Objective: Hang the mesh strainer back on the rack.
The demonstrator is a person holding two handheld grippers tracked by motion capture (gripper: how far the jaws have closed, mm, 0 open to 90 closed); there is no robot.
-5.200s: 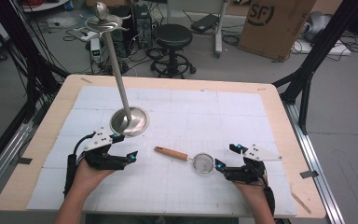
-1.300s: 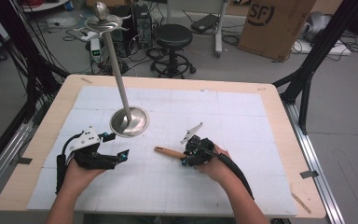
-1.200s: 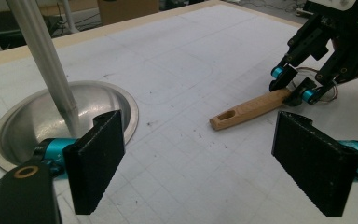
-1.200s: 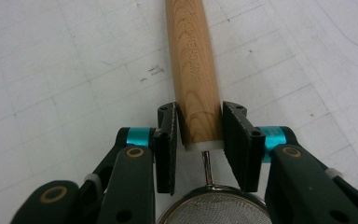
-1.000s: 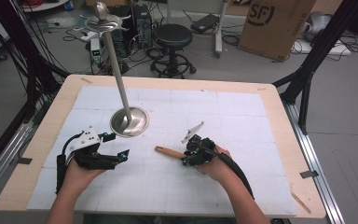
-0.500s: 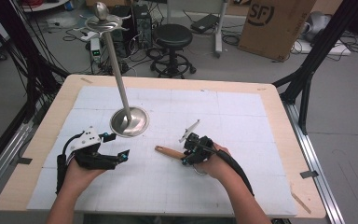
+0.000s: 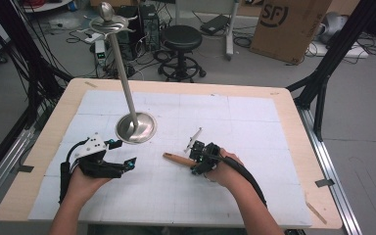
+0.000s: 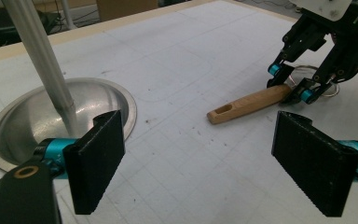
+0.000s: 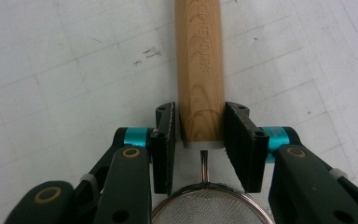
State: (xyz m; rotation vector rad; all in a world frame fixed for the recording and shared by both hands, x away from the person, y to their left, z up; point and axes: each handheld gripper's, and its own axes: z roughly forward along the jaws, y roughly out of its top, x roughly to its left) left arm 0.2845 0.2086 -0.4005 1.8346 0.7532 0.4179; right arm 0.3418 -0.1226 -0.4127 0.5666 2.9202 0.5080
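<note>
On the left side of the counter (image 7: 293,122), which carries a white gridded mat (image 7: 245,115), the left tongs (image 7: 120,153) rest in the person's left hand (image 7: 81,183) with the jaws spread wide and nothing between them. In the left gripper view the two black pads (image 8: 95,165) stand far apart over bare mat. Just beyond them stands a metal stand (image 7: 136,127), a shallow round base with a slim pole leaning up and away to a small dish and knob at its top. Right of the base, a strainer with a wooden handle (image 7: 178,158) lies flat on the mat, handle pointing left. The right tongs (image 7: 196,164) sit at the handle's inner end (where the wood meets the wire stem), jaws drawn in on either side of it; in the right gripper view the right pad presses the wood and the left one is at most a sliver off it, with the mesh bowl (image 9: 209,205) just behind the jaws. The right hand (image 7: 225,169) comes in from the lower right.
</note>
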